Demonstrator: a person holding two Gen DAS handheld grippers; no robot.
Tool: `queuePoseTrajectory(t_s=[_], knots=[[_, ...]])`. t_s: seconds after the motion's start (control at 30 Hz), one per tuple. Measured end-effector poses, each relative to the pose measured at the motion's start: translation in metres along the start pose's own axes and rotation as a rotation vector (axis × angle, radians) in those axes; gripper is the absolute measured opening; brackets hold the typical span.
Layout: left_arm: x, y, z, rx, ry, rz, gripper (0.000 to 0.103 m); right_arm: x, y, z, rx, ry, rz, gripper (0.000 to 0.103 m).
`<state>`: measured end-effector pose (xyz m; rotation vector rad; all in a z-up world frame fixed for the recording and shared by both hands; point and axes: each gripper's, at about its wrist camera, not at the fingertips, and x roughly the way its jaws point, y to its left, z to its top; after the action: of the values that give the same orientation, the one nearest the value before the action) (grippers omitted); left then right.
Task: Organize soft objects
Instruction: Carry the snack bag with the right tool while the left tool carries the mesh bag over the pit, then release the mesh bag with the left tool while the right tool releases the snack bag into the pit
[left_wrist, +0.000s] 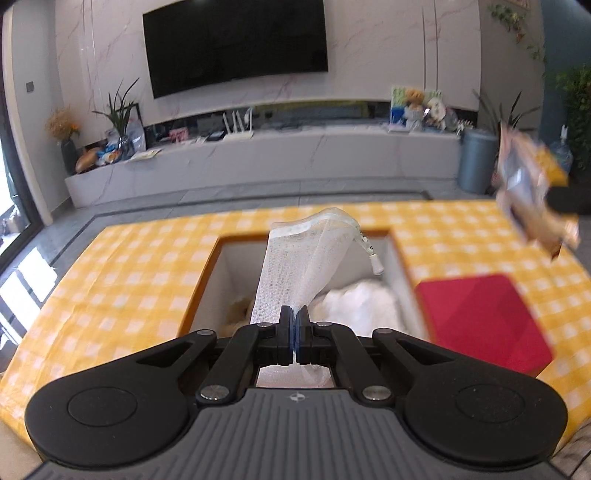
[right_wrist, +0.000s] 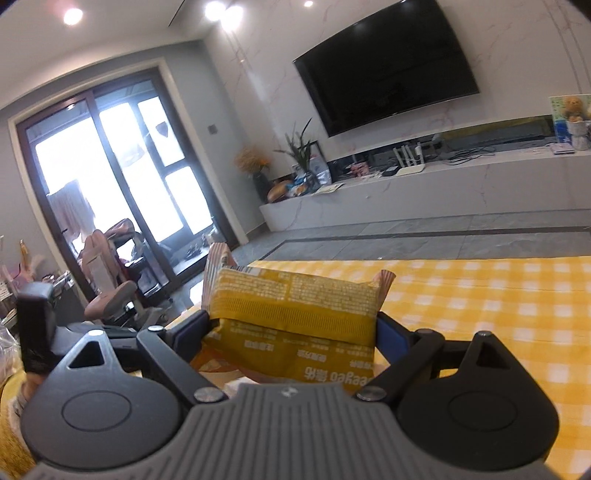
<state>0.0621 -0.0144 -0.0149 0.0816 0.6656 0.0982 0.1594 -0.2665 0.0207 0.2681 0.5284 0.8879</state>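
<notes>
Directly below the left claw (left_wrist: 294, 325), clamped on a white mesh bag (left_wrist: 310, 258), sits the open box (left_wrist: 210, 273); right claw (right_wrist: 291, 332) grips a yellow packet (right_wrist: 295, 306) off to the side.

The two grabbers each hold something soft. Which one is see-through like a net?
The white mesh bag, pinched in the left gripper above the box. The right gripper holds a solid yellow packet.

Your left gripper (left_wrist: 294, 325) and right gripper (right_wrist: 293, 332) share black linkages, silver screws, blue pads, ribbed grey housings.
</notes>
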Motion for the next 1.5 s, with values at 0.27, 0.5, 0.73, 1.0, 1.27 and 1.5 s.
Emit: queuePoseTrajectory(t_s=[0.27, 0.5, 0.73, 1.0, 1.27, 1.5], knots=[[0.027, 0.019, -0.022, 0.039, 0.103, 0.074, 0.001, 0.078, 0.061, 0.012, -0.139, 0.101, -0.055, 0.091], [0.045, 0.042, -0.039, -0.024, 0.221, 0.059, 0.001, 0.183, 0.094, 0.002, -0.319, 0.318, -0.267, 0.091], [0.040, 0.060, -0.046, -0.072, 0.216, 0.017, 0.002, 0.258, 0.083, -0.026, -0.474, 0.538, -0.474, 0.091], [0.014, 0.068, -0.045, -0.091, 0.130, -0.070, 0.055, 0.282, 0.066, -0.031, -0.408, 0.665, -0.501, 0.088], [-0.002, 0.075, -0.042, -0.114, 0.042, -0.068, 0.078, 0.261, 0.086, -0.023, -0.371, 0.578, -0.559, 0.093], [-0.003, 0.076, -0.038, -0.153, -0.046, -0.032, 0.088, 0.200, 0.118, -0.007, -0.321, 0.326, -0.604, 0.100]])
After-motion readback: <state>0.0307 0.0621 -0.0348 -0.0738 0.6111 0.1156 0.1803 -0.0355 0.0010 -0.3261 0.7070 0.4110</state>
